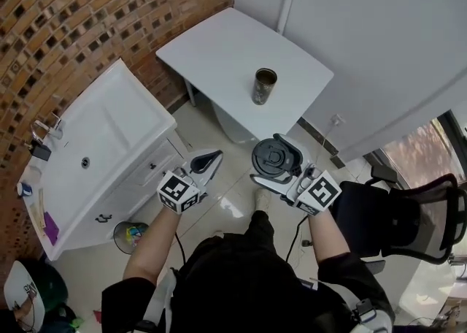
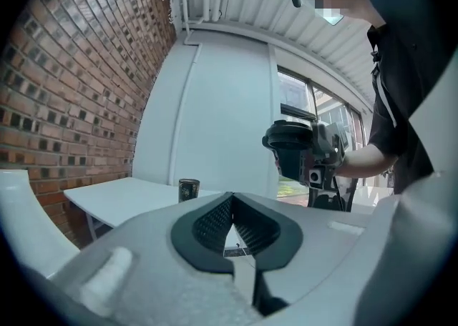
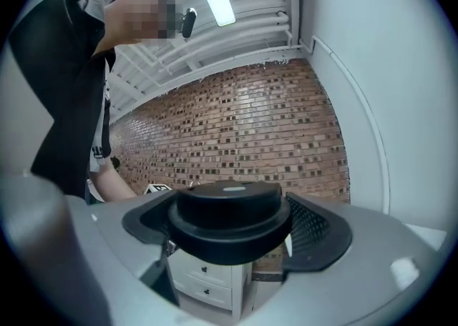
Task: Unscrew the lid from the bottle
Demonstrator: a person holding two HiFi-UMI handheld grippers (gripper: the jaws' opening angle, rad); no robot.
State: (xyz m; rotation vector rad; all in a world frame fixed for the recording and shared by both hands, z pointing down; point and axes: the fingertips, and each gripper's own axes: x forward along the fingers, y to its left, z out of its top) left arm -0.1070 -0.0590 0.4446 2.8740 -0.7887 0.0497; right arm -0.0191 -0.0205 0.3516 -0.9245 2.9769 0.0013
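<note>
- Looking down in the head view, a dark cylindrical metal bottle [image 1: 265, 86] stands upright and open-topped on the white square table [image 1: 219, 47], well apart from both grippers. The right gripper [image 1: 276, 171] carries a round black plastic lid [image 1: 273, 155], with the left gripper [image 1: 208, 160] near it.
- In the left gripper view, its 2 black fingers [image 2: 207, 224] are pressed together with nothing between them. The bottle stands on the table beyond.
- In the right gripper view, the 2 fingers [image 3: 318, 228] clamp the lid from either side.
</note>
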